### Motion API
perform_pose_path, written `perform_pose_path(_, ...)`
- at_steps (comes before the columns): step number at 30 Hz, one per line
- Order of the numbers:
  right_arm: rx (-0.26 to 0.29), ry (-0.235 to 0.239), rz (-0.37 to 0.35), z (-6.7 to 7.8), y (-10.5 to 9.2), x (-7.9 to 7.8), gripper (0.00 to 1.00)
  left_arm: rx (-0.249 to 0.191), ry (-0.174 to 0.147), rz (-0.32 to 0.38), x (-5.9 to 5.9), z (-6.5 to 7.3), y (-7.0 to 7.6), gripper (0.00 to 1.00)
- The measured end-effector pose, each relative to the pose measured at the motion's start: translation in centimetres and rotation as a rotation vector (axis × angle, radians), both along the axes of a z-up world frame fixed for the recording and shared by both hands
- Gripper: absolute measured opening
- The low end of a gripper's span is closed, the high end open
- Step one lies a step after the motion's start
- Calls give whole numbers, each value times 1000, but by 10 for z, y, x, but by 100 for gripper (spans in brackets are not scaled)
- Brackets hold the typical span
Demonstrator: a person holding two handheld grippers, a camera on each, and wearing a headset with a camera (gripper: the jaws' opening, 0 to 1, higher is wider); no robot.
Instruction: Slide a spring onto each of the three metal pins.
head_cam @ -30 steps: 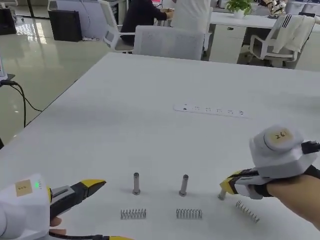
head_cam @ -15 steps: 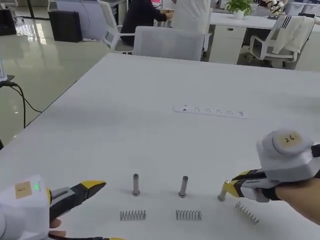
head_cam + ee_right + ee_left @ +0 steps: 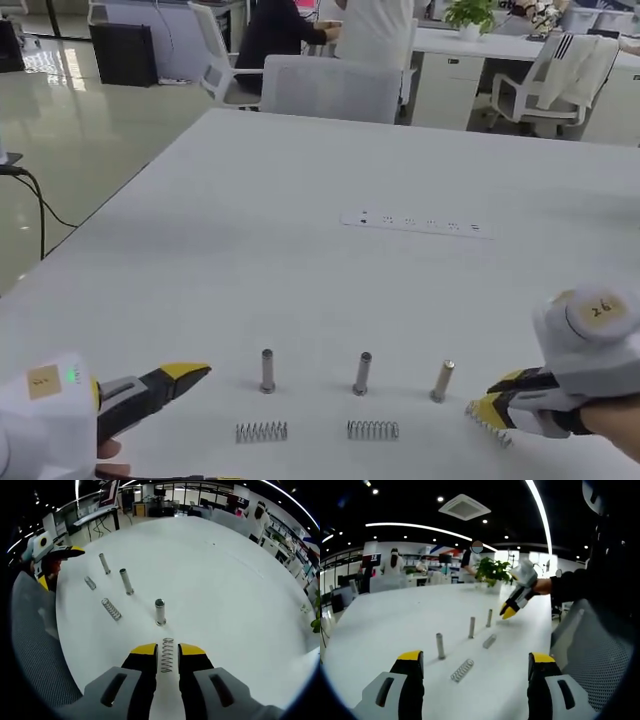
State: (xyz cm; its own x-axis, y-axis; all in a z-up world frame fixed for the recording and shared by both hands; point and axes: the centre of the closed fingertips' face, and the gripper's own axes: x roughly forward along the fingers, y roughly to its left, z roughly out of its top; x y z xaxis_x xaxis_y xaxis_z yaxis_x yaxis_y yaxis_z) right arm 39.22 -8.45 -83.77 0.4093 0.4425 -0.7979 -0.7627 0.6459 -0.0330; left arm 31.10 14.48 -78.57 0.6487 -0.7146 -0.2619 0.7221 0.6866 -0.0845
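Three metal pins stand upright in a row on the white table: left pin point(image 3: 267, 370), middle pin point(image 3: 362, 373), right pin point(image 3: 442, 381). A spring lies in front of each: left spring point(image 3: 261, 432), middle spring point(image 3: 372, 430), right spring point(image 3: 167, 661). My right gripper point(image 3: 487, 410) is low over the table with its jaws narrowly open on either side of the right spring, just short of the right pin point(image 3: 160, 612). At the near left my left gripper point(image 3: 475, 662) is wide open and holds nothing, with the left spring point(image 3: 462, 670) lying ahead of it.
A white power strip point(image 3: 415, 223) lies flat mid-table beyond the pins. Office chairs point(image 3: 335, 90) and seated people are past the table's far edge. A cable point(image 3: 40, 200) runs over the floor at the left. The table's near edge is close to both grippers.
My right gripper has moved back from beside the right pin, toward me and lower, to straddle the right spring. The left gripper has stayed put. The head camera tilted slightly.
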Motion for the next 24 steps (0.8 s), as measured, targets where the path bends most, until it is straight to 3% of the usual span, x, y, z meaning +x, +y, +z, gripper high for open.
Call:
perform_pose_path(11, -36, 53, -12, -19, -12, -13, 13, -1, -3, -7, 0, 1, -3, 83)
perform_pose_path(15, -64, 55, -3, -23, -15, -14, 13, -3, -1, -3, -1, 1, -2, 83)
perform_pose_path(24, -71, 65, 3, -27, -15, -15, 10, -6, 1, 0, -1, 0, -3, 82)
